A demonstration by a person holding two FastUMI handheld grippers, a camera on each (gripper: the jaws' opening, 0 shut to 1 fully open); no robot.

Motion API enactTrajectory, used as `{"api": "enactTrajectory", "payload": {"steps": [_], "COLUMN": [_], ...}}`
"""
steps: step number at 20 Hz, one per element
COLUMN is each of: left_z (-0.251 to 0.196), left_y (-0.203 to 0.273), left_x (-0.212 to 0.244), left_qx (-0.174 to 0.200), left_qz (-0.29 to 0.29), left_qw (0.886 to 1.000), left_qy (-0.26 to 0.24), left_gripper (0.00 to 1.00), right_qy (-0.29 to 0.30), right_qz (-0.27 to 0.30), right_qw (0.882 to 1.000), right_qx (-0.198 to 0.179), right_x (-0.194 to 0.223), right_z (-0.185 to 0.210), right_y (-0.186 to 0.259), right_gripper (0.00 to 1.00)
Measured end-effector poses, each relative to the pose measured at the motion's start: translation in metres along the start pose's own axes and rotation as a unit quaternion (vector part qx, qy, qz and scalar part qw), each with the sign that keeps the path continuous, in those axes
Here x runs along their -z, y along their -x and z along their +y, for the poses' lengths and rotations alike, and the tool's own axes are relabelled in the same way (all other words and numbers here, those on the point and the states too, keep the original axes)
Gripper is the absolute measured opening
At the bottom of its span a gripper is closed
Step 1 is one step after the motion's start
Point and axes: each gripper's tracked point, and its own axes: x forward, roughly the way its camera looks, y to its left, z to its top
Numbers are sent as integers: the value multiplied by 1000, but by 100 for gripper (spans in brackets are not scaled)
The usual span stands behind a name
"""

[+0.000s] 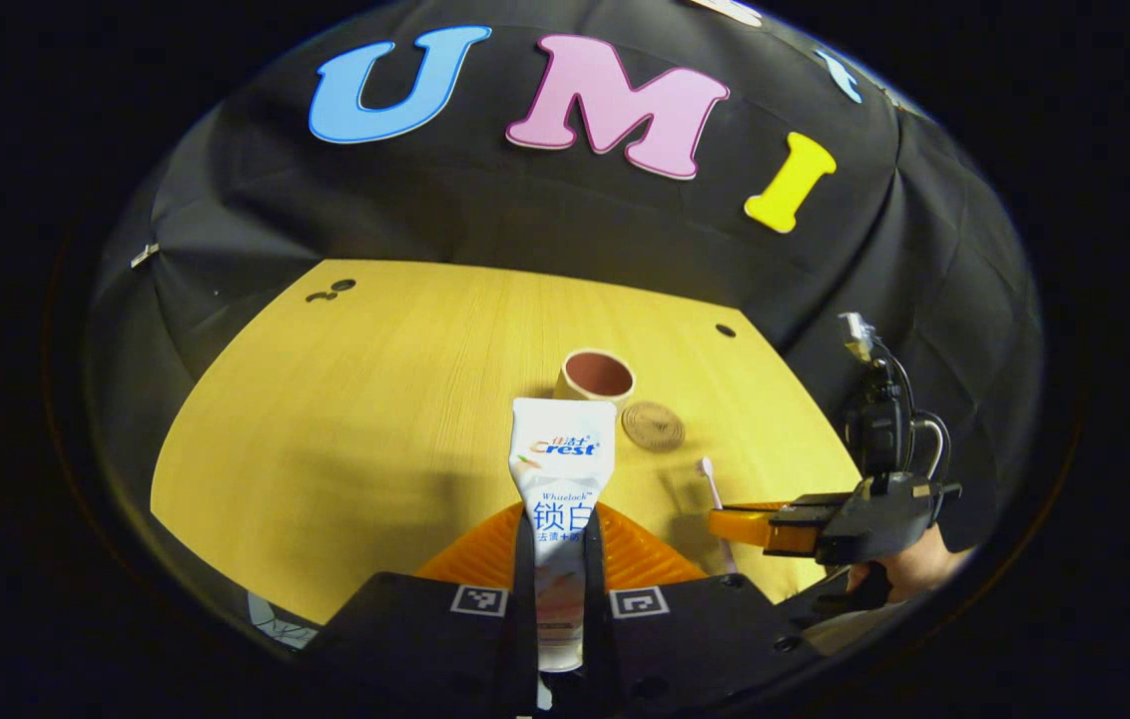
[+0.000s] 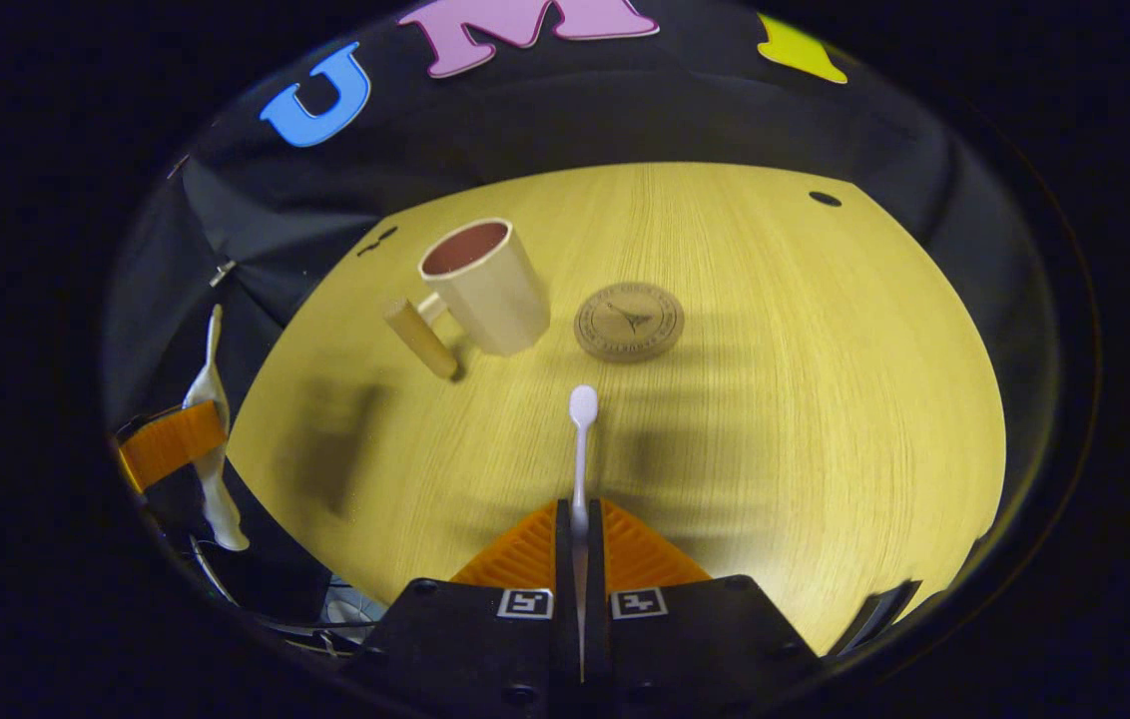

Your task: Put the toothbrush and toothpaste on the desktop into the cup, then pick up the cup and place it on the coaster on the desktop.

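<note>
Both grippers already had their stuff. The left gripper [image 1: 560, 559] had its orange ribbed fingers closed on the toothpaste [image 1: 561, 479], a soft white tube standing up out of the jaws toward 12 o'clock. The cup [image 1: 596, 376] sat straight past its tip, also at 12, so that hand looked nearer to me.

The right gripper [image 2: 580, 544] was clamped on the toothbrush [image 2: 580, 449], a thin white stick with its head pointing at 12. In the right gripper view the cream cup, with its wooden handle, stood at about 11. The round embossed coaster [image 2: 629, 321] lay just beside it on the wood-grain desk [image 2: 825, 399].
</note>
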Motion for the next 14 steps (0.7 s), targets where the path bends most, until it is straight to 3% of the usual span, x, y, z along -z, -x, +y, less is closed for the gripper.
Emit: {"api": "enactTrajectory", "payload": {"steps": [5, 9, 14], "left_z": [-26, -47, -61], "left_y": [-28, -56, -87], "left_x": [-77, -129, -173], "left_qx": [43, 75, 103], "left_qz": [-88, -149, -196], "left_qw": [995, 986, 975], "left_qy": [1, -9, -20], "left_gripper": [23, 23, 22], "right_qy": [-2, -1, 4], "right_qz": [-95, -118, -123], "right_qw": [994, 989, 989], "right_qx": [-62, -85, -88], "right_x": [-68, -87, -93], "right_z": [14, 12, 2], "right_y": [31, 45, 53], "right_gripper": [6, 6, 6]}}
